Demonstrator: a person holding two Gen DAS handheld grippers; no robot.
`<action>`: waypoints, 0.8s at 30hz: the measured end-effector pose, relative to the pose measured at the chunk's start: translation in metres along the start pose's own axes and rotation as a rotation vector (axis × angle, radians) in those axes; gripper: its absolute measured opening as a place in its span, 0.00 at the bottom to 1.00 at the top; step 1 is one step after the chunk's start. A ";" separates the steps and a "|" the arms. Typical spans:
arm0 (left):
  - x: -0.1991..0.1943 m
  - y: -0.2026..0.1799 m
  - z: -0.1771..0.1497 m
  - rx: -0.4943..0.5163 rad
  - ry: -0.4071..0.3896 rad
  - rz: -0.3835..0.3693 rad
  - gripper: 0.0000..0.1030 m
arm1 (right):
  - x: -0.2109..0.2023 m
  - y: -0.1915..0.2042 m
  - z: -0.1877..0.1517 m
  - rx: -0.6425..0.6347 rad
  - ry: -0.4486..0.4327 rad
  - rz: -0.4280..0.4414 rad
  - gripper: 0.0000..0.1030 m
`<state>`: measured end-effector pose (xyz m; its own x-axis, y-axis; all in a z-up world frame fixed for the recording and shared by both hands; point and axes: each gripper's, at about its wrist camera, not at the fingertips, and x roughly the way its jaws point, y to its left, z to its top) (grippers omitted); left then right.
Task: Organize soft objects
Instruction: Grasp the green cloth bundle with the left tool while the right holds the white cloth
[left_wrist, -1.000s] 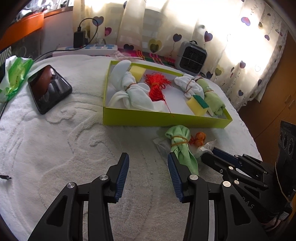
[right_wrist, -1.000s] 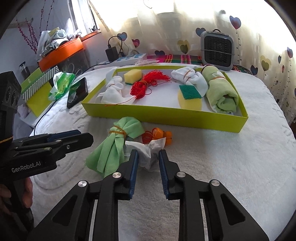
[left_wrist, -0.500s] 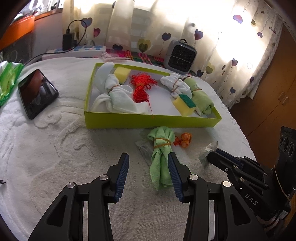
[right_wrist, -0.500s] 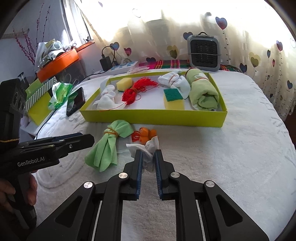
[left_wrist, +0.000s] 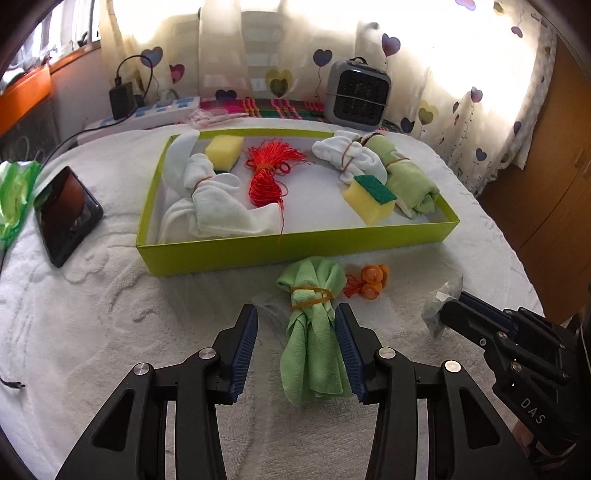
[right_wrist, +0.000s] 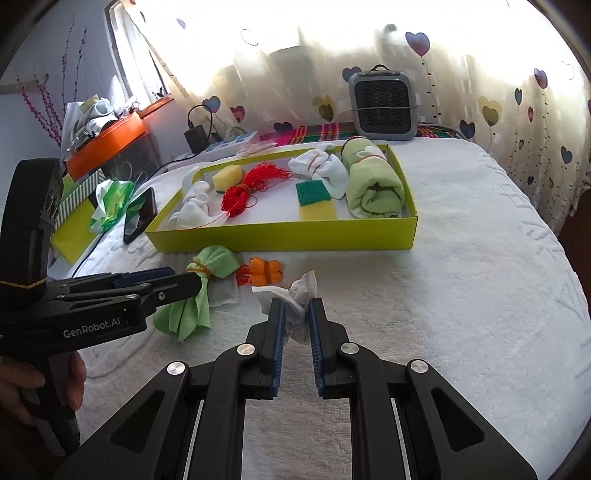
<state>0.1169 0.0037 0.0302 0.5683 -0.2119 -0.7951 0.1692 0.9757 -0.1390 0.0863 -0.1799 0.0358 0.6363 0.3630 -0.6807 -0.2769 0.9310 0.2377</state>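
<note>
Left wrist view looks down on a bed covered in white terry cloth. The left claw is open, its blue pads either side of a green cloth that lies on the bed, tied with a rubber band; the right pad is just beside the cloth, the left pad apart from it. An orange item lies just right of the cloth's far end. Beyond them stands a green tray holding white cloth bundles, two sponges, a red tassel and a rolled green towel. A phone lies left of the tray, and a small heater stands at the far edge by the curtain.

Right wrist view shows the right claw closed on a crumpled clear bag, which sticks out past the pads, near the orange item. Its jaws have just been closing on this bag. The left claw reaches in from the left over the green cloth, with a hand on its grip. The tray lies farther off.
</note>
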 end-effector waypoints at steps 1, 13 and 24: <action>0.002 -0.001 0.000 0.004 0.008 0.007 0.41 | 0.000 -0.001 0.000 0.002 0.000 0.004 0.14; 0.009 -0.011 -0.004 0.049 0.013 0.042 0.23 | 0.001 -0.004 -0.002 0.016 0.000 0.035 0.14; -0.001 -0.009 -0.006 0.023 -0.021 0.017 0.16 | 0.001 -0.007 -0.002 0.026 -0.002 0.043 0.14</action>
<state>0.1101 -0.0042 0.0284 0.5884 -0.1965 -0.7844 0.1778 0.9777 -0.1115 0.0873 -0.1861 0.0320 0.6254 0.4027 -0.6684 -0.2851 0.9153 0.2846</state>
